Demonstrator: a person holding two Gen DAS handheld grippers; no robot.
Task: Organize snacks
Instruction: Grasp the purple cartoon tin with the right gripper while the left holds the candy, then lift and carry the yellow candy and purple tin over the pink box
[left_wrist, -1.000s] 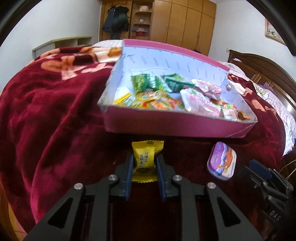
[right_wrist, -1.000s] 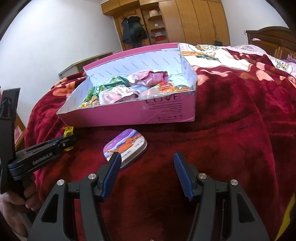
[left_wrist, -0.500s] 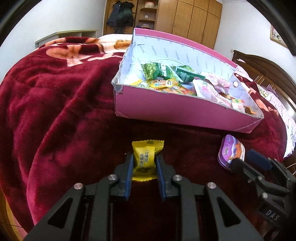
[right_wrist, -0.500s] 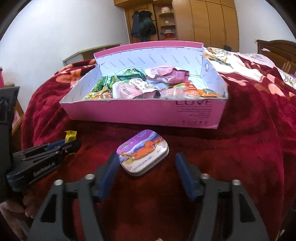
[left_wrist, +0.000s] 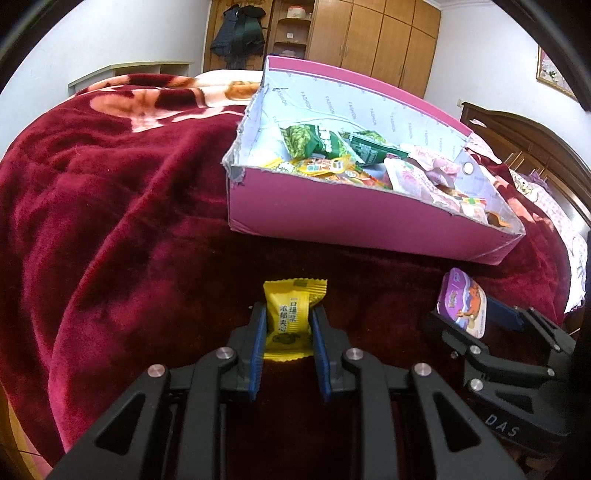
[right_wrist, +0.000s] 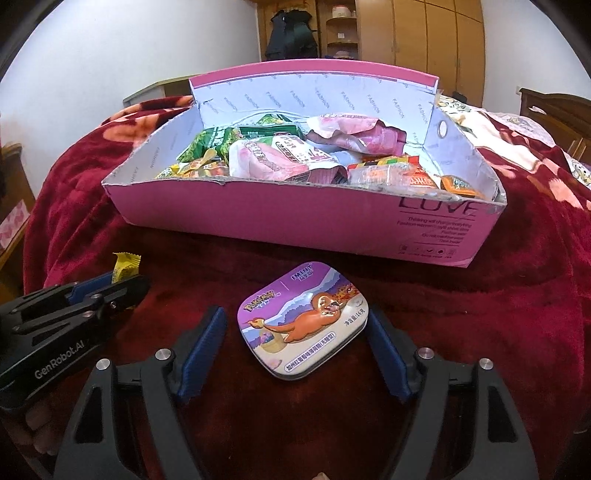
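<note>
**Yellow candy clamped in your left gripper; mint tin between closing right fingers**

Your left gripper is clamped on the yellow candy. The wrapper sits upright between the two blue pads, its crimped top edge standing clear beyond the fingertips, above the red blanket. The candy is on the near side of the pink box, apart from its front wall.

Your right gripper has its fingers apart and closing, one on each side of the purple mint tin. The tin lies flat on the blanket, near the front wall of the box. Its right edge is at the right finger; whether they touch cannot be told. A clear gap remains between its left edge and the left finger.

The box stands open on the blanket at the far side of both grippers, already filled with green, pink and orange snack packets
</note>
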